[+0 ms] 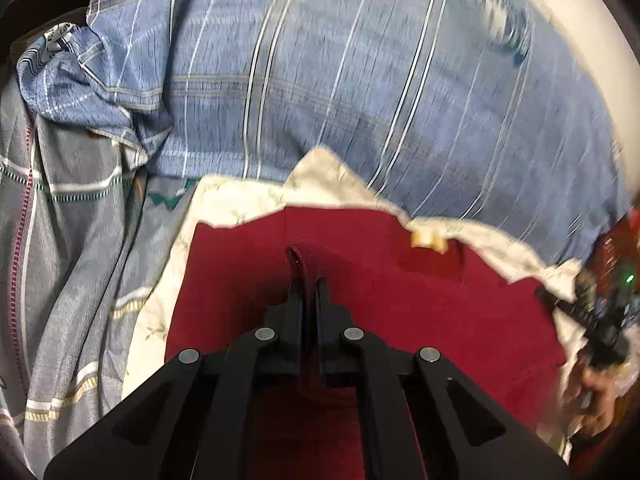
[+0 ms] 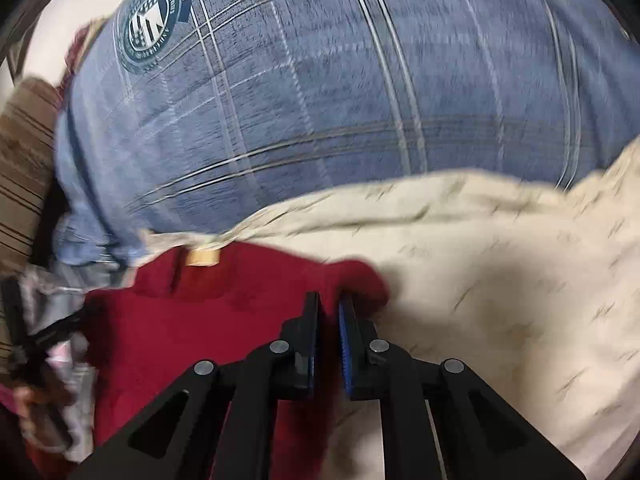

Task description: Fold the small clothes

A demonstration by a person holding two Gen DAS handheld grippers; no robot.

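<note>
A dark red garment [image 1: 460,312] lies on a cream patterned cloth [image 1: 248,200], with a small tan label [image 1: 428,238] near its far edge. My left gripper [image 1: 308,276] is shut on a raised fold of the red garment. In the right wrist view the red garment [image 2: 180,320] lies to the left on the cream cloth [image 2: 500,264], its label [image 2: 203,257] showing. My right gripper [image 2: 329,304] has its jaws close together on the garment's right edge. The right gripper also shows at the right edge of the left wrist view [image 1: 592,320]; both views are blurred.
A blue plaid sheet [image 1: 360,80] with a round emblem [image 2: 150,28] covers the area beyond. A grey striped cloth [image 1: 60,240] lies to the left. A brown striped cloth [image 2: 24,168] sits at the far left of the right wrist view.
</note>
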